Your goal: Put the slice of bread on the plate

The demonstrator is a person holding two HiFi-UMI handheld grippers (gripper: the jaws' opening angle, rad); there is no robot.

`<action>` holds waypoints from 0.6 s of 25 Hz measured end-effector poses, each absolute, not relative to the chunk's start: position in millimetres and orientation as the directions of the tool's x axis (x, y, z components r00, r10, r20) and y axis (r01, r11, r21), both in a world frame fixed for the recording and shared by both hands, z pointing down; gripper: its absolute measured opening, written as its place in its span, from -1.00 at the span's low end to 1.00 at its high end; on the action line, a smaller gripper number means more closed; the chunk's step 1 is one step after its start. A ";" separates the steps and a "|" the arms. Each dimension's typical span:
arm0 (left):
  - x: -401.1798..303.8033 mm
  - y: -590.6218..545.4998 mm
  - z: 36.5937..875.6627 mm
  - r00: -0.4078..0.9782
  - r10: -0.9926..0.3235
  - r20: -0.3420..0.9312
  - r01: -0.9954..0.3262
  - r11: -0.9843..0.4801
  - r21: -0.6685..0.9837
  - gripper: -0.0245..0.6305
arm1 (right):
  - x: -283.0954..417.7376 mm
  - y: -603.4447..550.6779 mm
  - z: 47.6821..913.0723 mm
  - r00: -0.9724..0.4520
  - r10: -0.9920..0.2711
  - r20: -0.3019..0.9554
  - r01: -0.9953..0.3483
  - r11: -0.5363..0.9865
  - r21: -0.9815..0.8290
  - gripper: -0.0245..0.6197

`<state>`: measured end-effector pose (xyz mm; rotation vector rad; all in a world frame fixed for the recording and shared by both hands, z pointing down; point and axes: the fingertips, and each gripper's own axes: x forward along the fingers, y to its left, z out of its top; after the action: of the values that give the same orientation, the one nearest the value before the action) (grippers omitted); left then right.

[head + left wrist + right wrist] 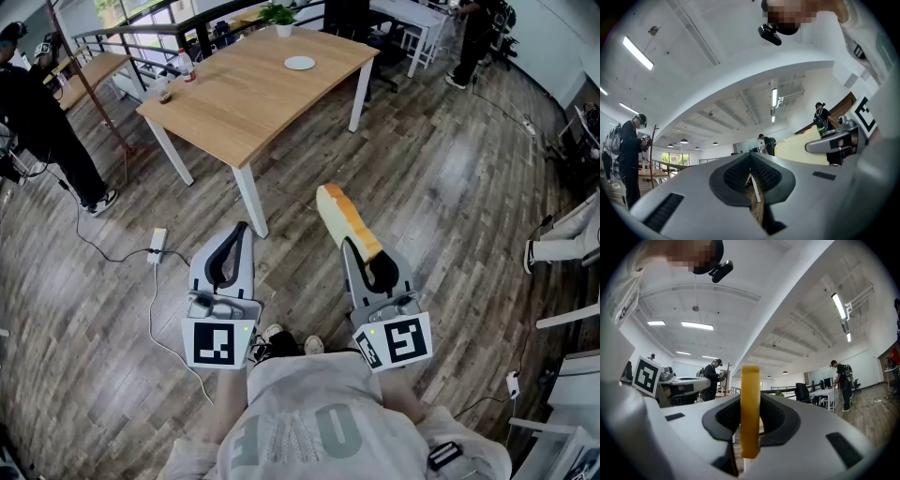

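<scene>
Head view shows one slice (345, 220), perhaps one plate (300, 63).

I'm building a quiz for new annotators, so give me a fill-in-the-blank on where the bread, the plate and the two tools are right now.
The right tool is shut on the slice of bread, while the left tool is shut and holds ____.
The white plate lies on the wooden ____.
Beyond the plate stands a potted ____.
Missing words: nothing; table; plant.
</scene>
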<state>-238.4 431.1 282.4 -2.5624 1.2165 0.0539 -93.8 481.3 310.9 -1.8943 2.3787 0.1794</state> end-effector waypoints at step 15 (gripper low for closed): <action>-215.2 402.0 288.5 0.612 -0.770 -0.181 -0.790 -0.586 -0.180 -0.90 | -50.7 487.3 328.8 -0.240 -0.962 -0.133 -0.971 0.240 0.017 -0.63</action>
<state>-215.2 402.0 288.5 -2.5968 1.2803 0.1216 -50.7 487.3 328.8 -1.8751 2.3975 0.1455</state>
